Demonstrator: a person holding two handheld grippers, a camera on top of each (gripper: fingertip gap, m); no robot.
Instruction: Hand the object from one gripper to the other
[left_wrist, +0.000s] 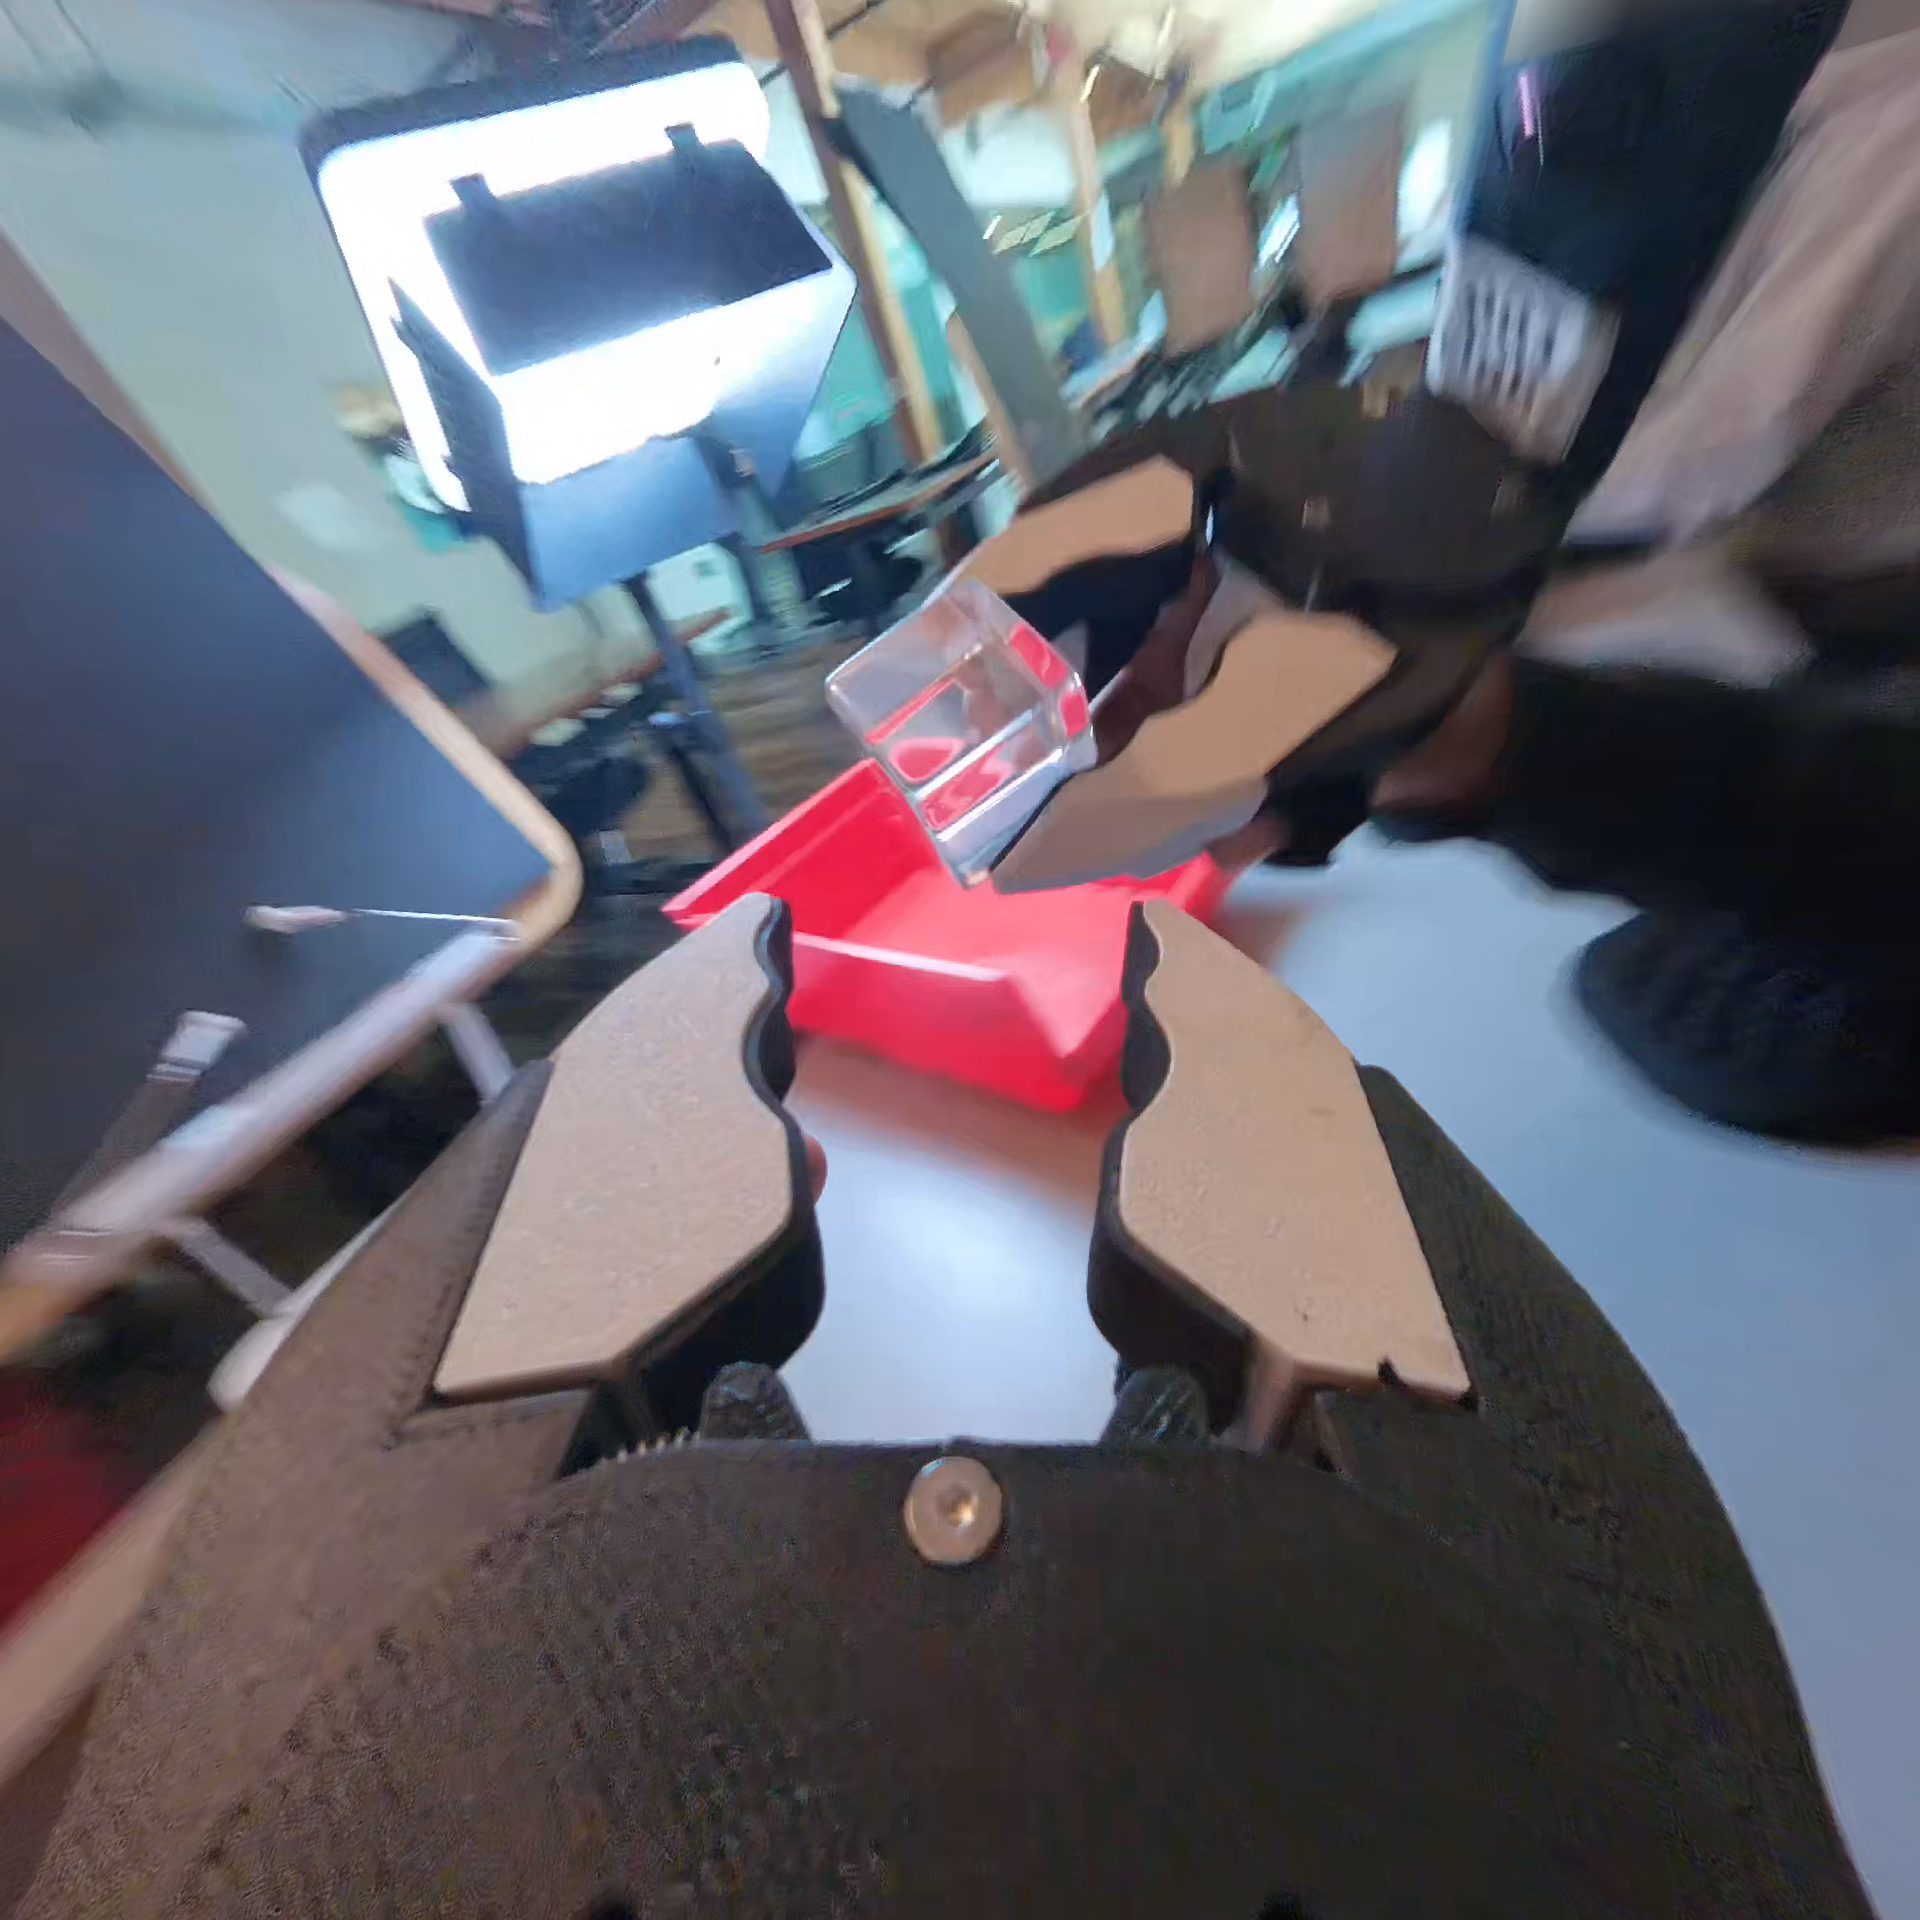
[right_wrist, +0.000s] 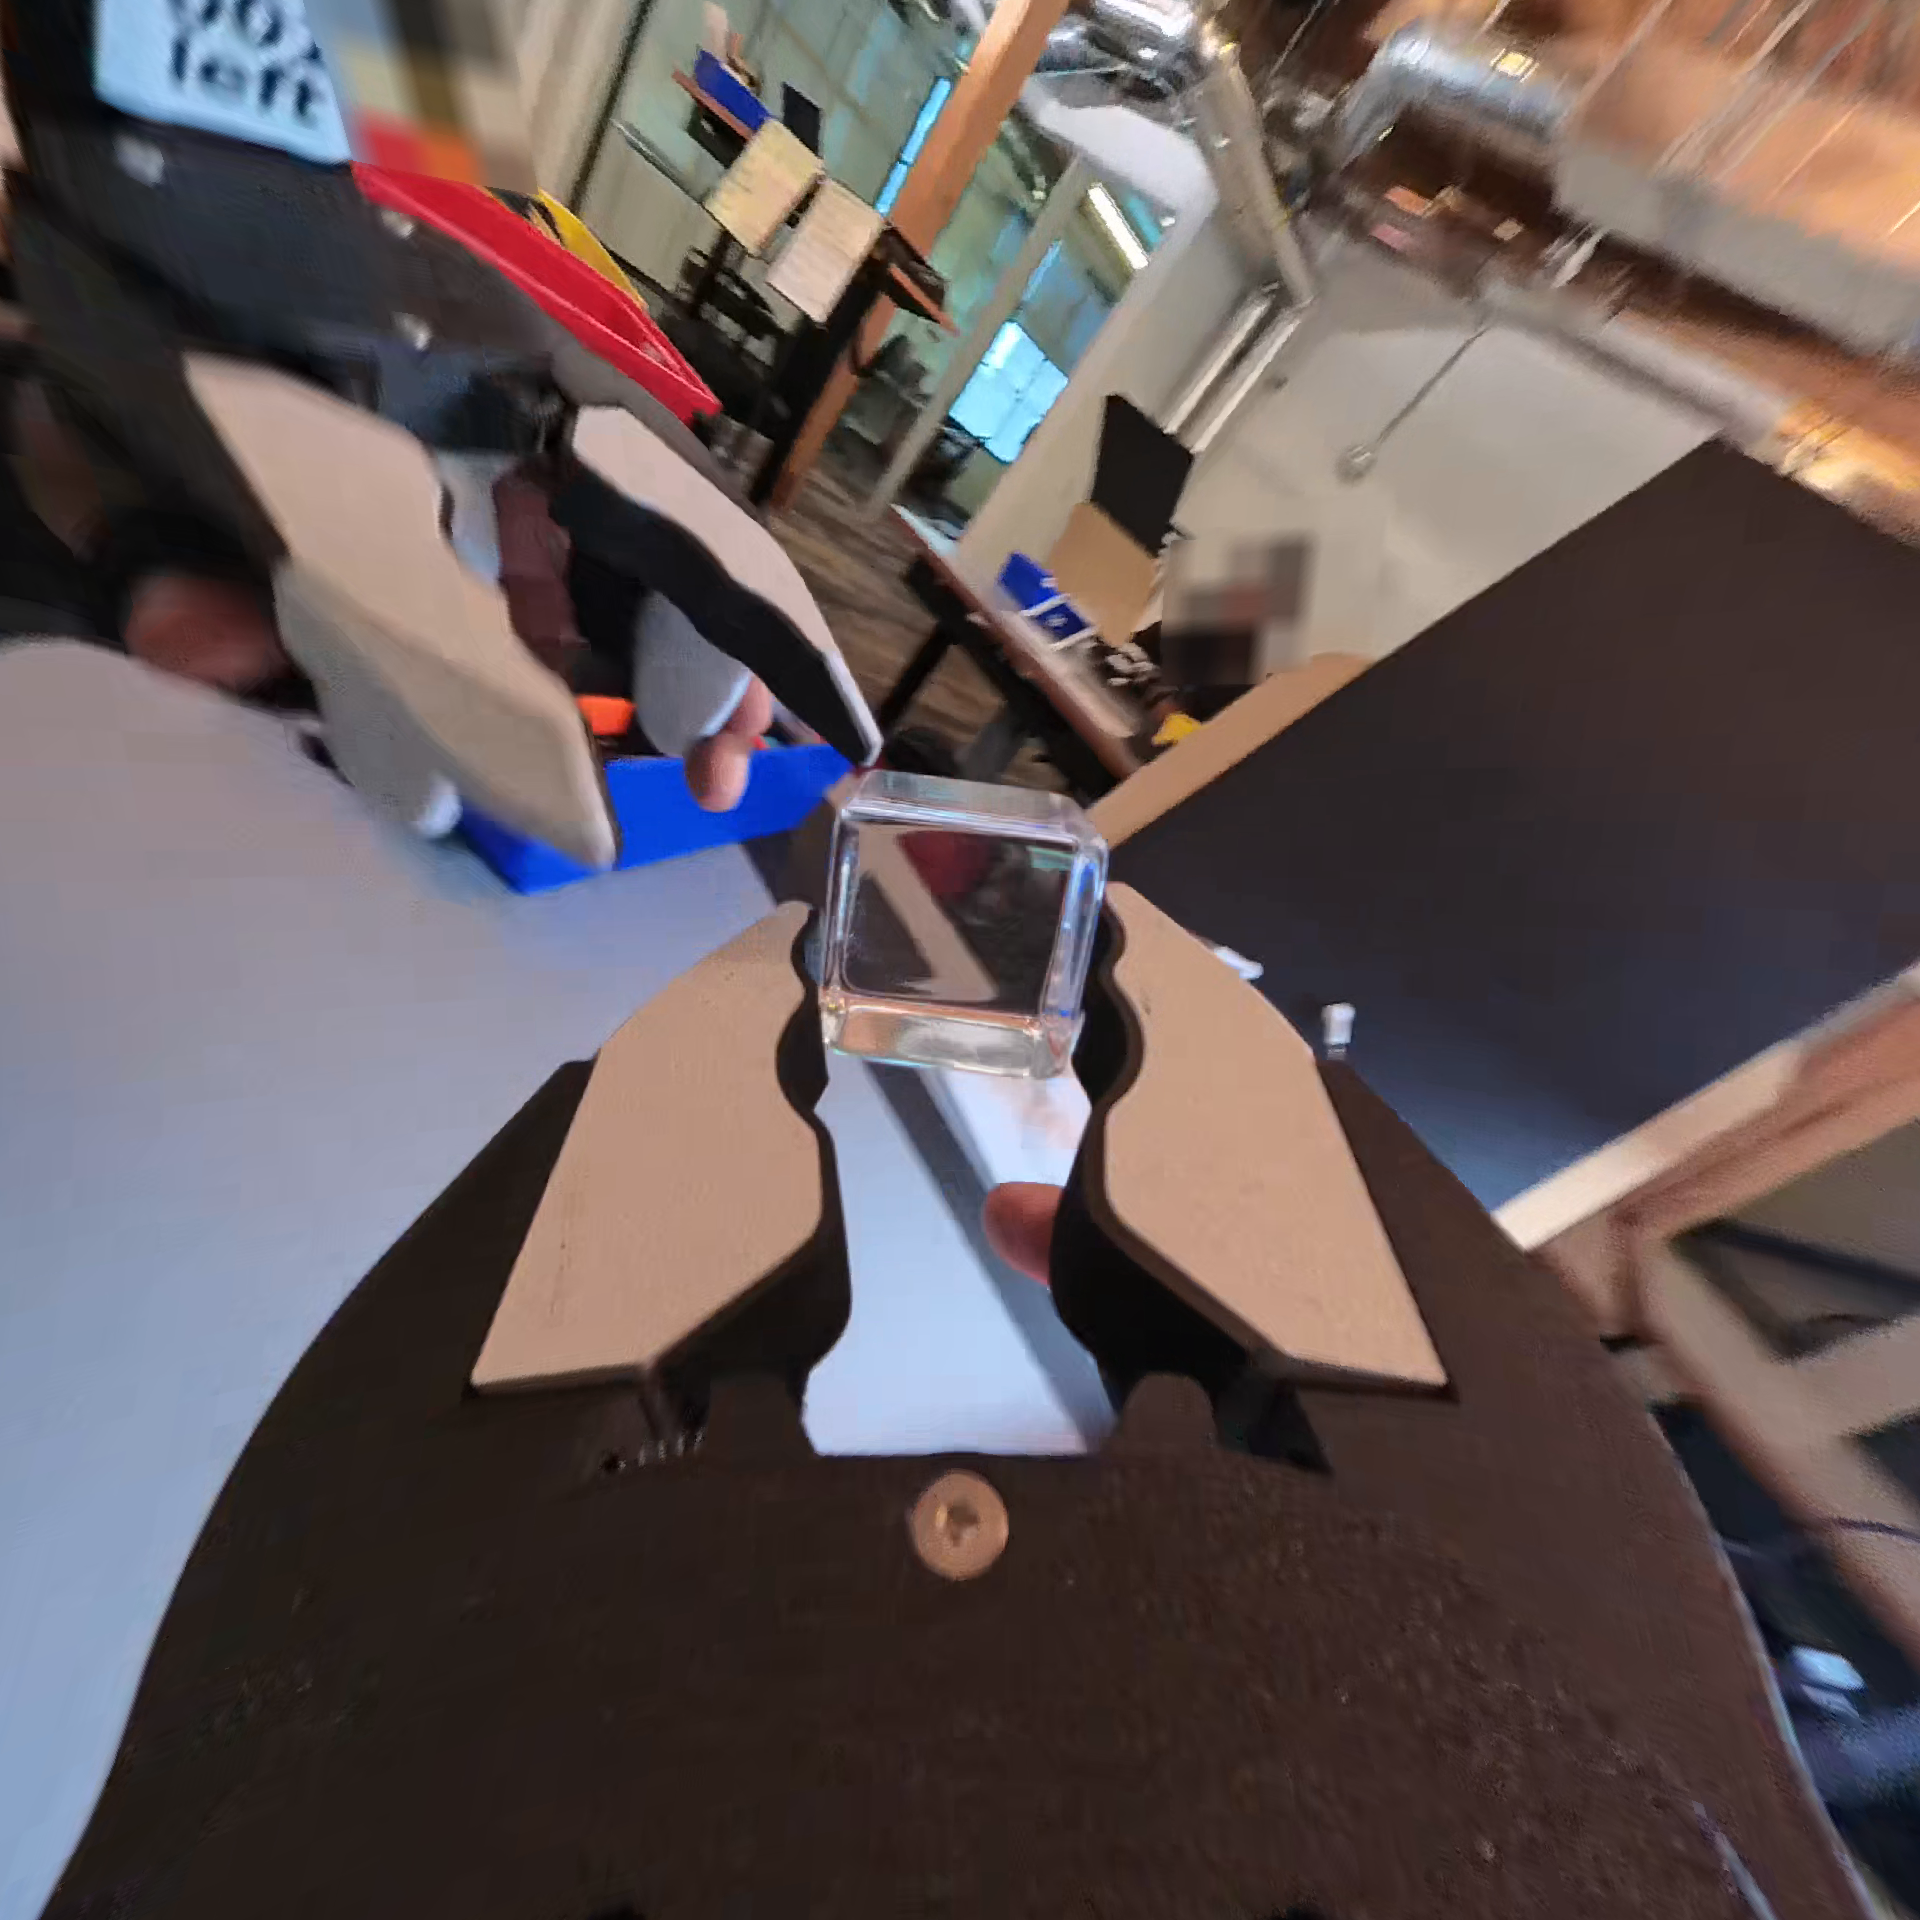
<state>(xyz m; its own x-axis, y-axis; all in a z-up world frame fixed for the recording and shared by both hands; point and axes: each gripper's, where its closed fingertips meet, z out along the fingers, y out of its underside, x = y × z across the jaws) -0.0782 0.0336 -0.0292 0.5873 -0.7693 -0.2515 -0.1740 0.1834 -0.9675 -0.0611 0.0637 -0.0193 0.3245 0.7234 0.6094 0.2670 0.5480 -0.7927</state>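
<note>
The right gripper (right_wrist: 956, 935) clamps a clear glass cube (right_wrist: 961, 925) at frame centre; the left gripper (left_wrist: 956, 935) gapes empty, its background blurred.

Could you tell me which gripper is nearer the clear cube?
Right. The right gripper grips the clear cube; the left gripper is open, apart from it.
</note>
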